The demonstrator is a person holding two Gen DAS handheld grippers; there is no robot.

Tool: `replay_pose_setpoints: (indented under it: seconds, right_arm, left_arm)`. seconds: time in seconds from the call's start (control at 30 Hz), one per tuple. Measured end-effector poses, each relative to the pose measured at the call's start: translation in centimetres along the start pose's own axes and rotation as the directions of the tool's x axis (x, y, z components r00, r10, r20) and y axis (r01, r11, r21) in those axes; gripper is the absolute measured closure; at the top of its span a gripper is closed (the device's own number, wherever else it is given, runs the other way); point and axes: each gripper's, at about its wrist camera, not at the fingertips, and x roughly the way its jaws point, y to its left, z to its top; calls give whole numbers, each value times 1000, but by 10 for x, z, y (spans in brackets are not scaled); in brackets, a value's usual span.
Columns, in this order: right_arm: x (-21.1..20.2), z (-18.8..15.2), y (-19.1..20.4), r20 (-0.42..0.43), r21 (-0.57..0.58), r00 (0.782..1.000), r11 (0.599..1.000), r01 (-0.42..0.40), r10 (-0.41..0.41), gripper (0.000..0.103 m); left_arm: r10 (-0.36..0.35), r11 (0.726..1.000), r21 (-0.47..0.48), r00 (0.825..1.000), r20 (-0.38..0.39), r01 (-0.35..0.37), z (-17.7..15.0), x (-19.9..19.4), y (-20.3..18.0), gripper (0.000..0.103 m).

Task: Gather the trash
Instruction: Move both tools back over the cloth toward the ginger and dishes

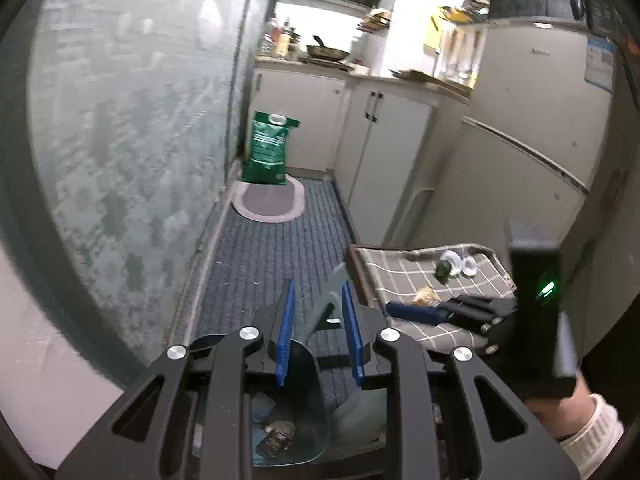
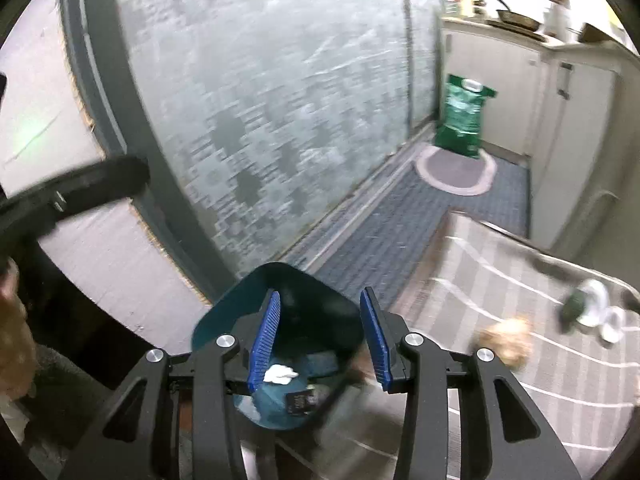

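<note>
Nearest me, my left gripper and right gripper both stand narrowly apart with nothing between the pads. Just below them sits the teal bin, holding a white scrap and a dark wrapper. Beyond, a brownish crumpled scrap lies on the checked table. Farthest stands a green bag.

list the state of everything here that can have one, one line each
left gripper: jaws open, nothing between them
right gripper: jaws open, empty, above the bin
trash bin: uncovered, white scrap and dark wrapper inside
checked cloth: spread flat, litter on it
brown crumpled scrap: on the cloth, not collected
green and white pieces: on the cloth, not collected
green bag: upright
cabinet doors: closed
fridge: doors closed
</note>
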Motion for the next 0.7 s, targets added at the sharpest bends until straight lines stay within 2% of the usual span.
replay_pose_setpoints:
  seconds: [0.3, 0.5, 0.6, 0.7]
  right_arm:
    - [-44, -23, -69, 29, 95, 995, 991, 94, -97, 61]
    - [-61, -42, -96, 26, 120, 990, 984, 131, -135, 61]
    - [-65, -50, -106, 17, 130, 989, 981, 146, -149, 61]
    - [-69, -60, -120, 3, 150, 987, 976, 158, -160, 61]
  left_arm:
    - [-71, 996, 55, 994, -89, 76, -8, 46, -46, 74]
    - [-69, 993, 86, 988, -135, 82, -15, 71, -70, 73]
    - [-75, 991, 96, 986, -147, 90, -17, 81, -79, 69]
    - [-77, 989, 113, 982, -173, 98, -21, 96, -90, 68]
